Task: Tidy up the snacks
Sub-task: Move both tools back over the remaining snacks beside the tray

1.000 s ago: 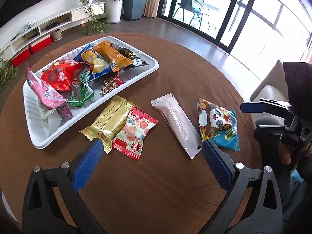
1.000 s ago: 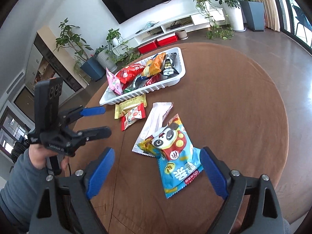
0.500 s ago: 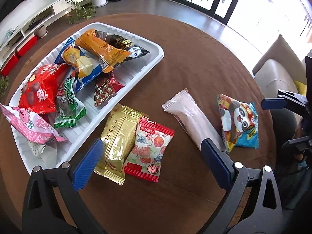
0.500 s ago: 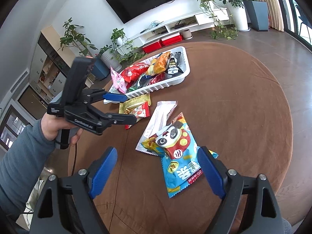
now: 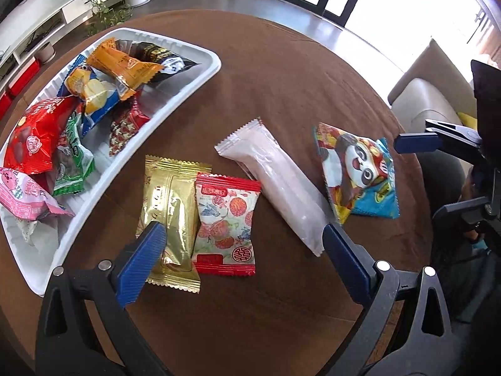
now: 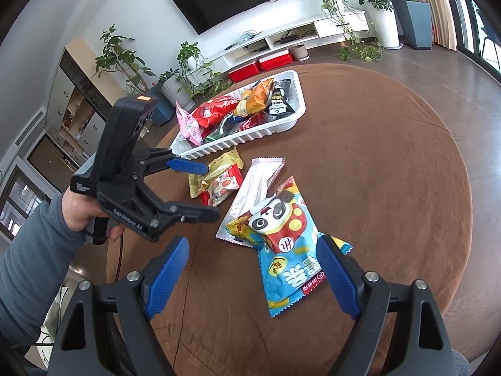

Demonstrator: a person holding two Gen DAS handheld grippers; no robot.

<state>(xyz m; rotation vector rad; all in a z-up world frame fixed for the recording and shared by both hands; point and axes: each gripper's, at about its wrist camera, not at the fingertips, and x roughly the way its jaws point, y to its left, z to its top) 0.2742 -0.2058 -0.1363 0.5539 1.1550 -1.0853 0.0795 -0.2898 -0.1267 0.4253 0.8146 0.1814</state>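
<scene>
Four snack packets lie loose on the round brown table: a gold packet [image 5: 169, 200], a red-and-white packet [image 5: 228, 219] overlapping it, a long pale pink packet [image 5: 278, 181] and a panda bag [image 5: 357, 172]. My left gripper [image 5: 242, 230] is open and points steeply down over the gold and red-and-white packets, holding nothing. In the right wrist view it [image 6: 203, 188] hangs just above those two packets [image 6: 222, 185]. My right gripper [image 6: 252, 244] is open above the near end of the panda bag [image 6: 281, 235], with nothing gripped.
A white tray [image 5: 200, 84] holding several wrapped snacks sits at the table's far left, close to the gold packet. A person's hand and grey sleeve [image 6: 37, 250] hold the left gripper. Bare brown tabletop [image 6: 391, 172] stretches to the right of the packets.
My left gripper has come lower and nearer, so the gold and red-and-white packets now lie under its fingers. The right gripper and all packets have stayed where they were.
</scene>
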